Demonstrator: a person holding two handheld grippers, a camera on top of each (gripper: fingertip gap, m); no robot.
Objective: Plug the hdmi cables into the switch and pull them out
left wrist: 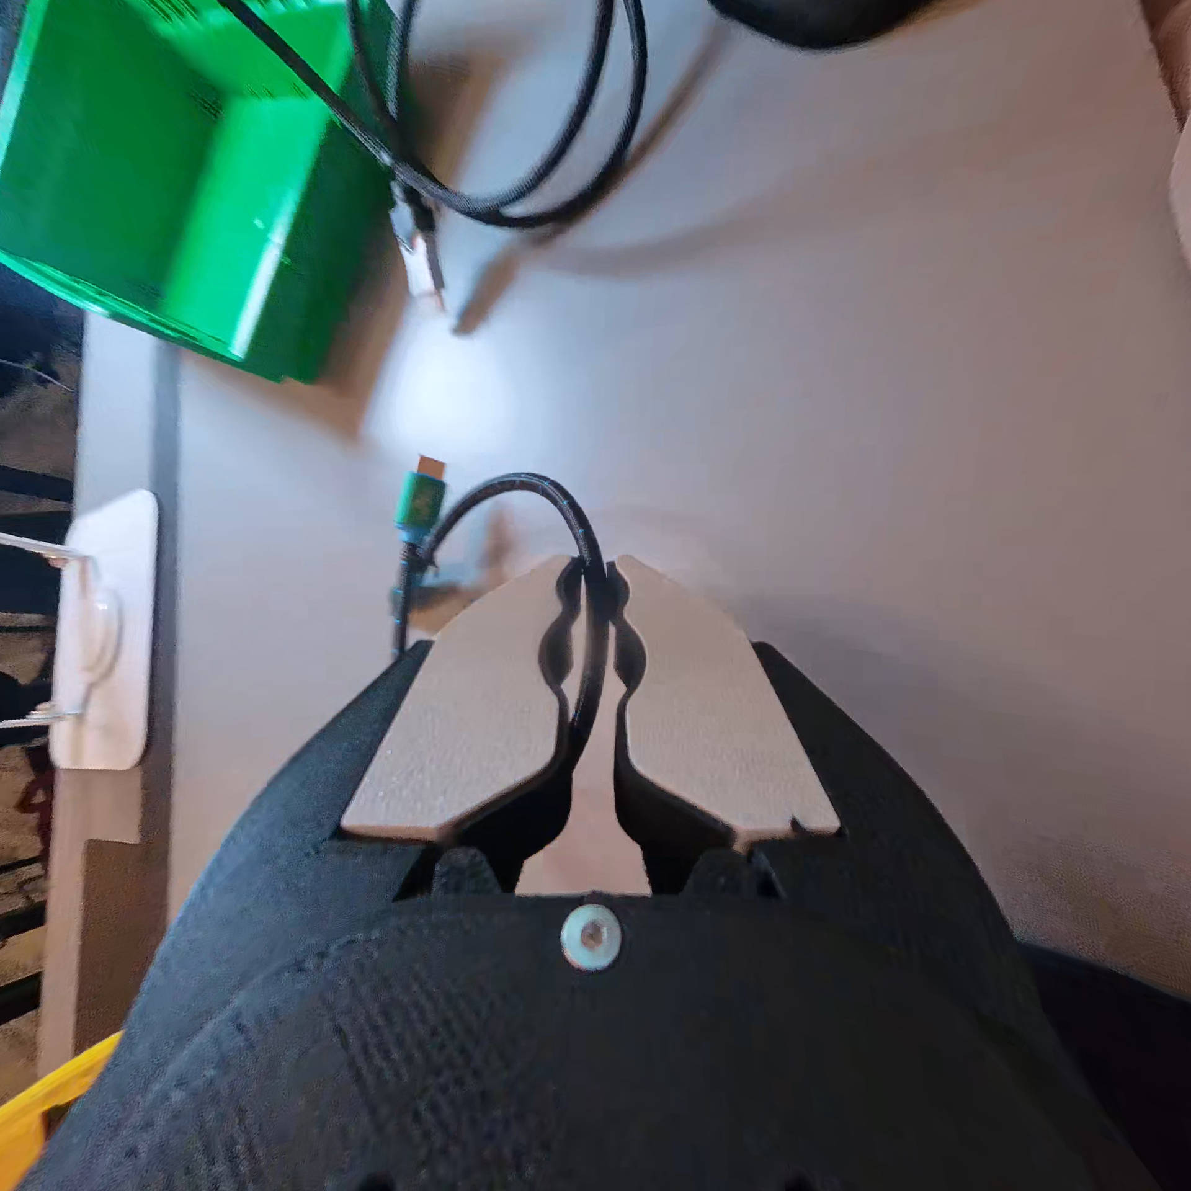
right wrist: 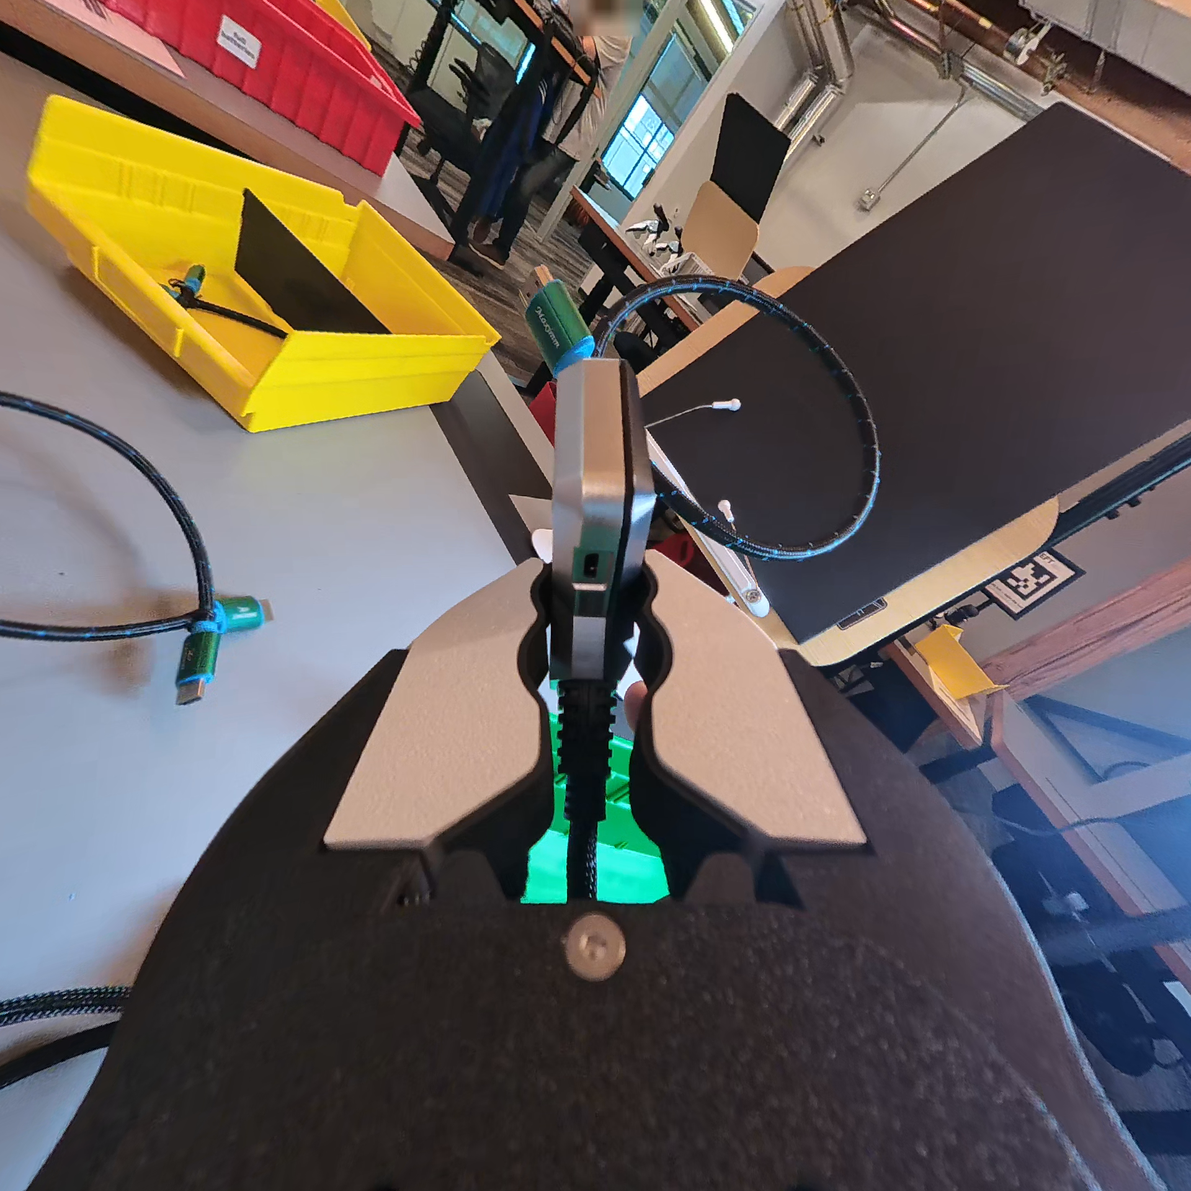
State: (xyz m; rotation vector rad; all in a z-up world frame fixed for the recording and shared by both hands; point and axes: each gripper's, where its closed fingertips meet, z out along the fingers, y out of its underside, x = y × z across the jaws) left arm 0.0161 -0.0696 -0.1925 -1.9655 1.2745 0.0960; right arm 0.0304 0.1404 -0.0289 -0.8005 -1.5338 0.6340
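The pale tabletop (right wrist: 335,515) carries a yellow bin (right wrist: 258,361) at its far edge. Above the edge, the right gripper (right wrist: 596,593) clamps a slim grey metal switch (right wrist: 596,477) upright, a green plug (right wrist: 557,329) in its top. The left gripper (left wrist: 596,567) pinches a black braided cable (left wrist: 515,490) behind its green plug (left wrist: 420,506).

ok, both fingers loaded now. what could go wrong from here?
1. The left gripper pinches the braided cable well behind its green plug, so the plug may swing and be hard to aim.
2. The right gripper holds the grey switch by one end; insertion force could lever it.
3. A cable loops beyond the switch and could snag.
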